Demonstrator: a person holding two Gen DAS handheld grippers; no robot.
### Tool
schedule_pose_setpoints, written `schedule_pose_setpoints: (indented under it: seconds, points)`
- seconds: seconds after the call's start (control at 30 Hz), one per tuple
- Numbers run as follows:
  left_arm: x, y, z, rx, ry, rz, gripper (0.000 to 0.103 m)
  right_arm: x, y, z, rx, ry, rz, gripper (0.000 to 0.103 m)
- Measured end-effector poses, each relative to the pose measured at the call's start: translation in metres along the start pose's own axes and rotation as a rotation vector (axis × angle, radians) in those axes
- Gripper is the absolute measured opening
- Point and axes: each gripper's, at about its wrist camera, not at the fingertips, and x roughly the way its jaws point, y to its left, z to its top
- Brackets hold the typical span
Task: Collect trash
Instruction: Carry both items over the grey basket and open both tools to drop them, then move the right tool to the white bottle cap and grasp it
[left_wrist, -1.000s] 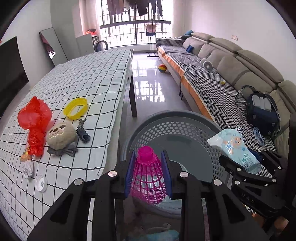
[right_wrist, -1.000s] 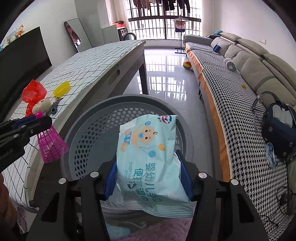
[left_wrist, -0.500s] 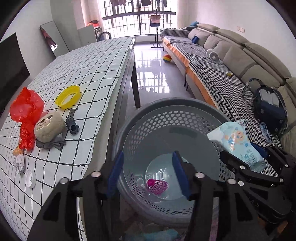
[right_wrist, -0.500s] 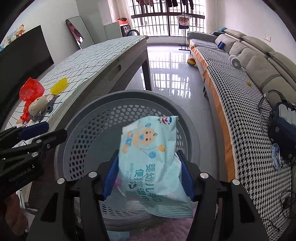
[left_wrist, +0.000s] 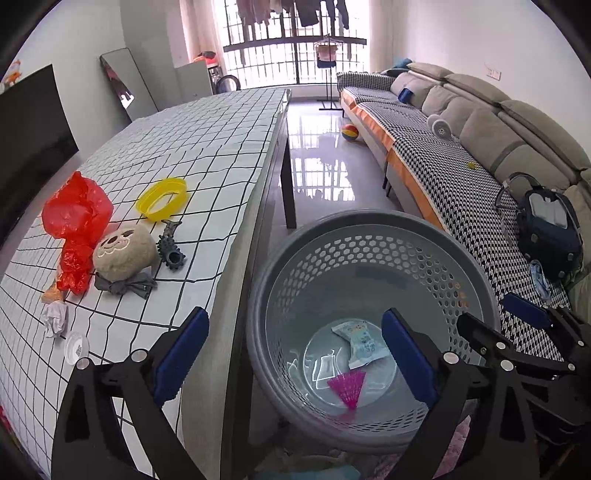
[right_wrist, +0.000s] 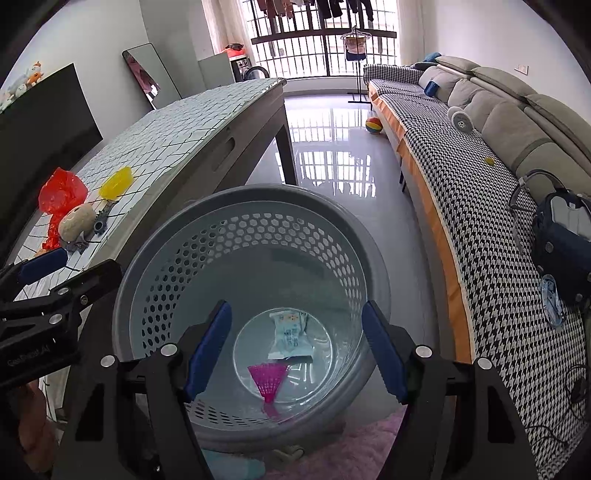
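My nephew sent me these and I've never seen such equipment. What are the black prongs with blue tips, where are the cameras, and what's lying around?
They are two hand-held grippers, each with a camera looking along its fingers. The left gripper and right gripper are both open and hold nothing. Below them stands a round grey perforated plastic basket containing a pink shuttlecock and a pale blue wipes packet. On the checked tablecloth lie a red plastic bag, a yellow plastic ring, a beige plush toy and crumpled white paper.
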Motion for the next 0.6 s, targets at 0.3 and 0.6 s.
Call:
schedule_pose_setpoints:
  seconds: [0.3,0.6]
  points:
    - [-0.007,0.011,-0.007,-0.027,0.005,0.008,0.096,-0.007,0.011,-0.003,-0.007,-0.006,0.006,0.070]
    - [-0.023,0.045,-0.016,-0.075,-0.011,0.021,0.096,-0.013,0.035,0.000,-0.033,-0.033,0.030,0.070]
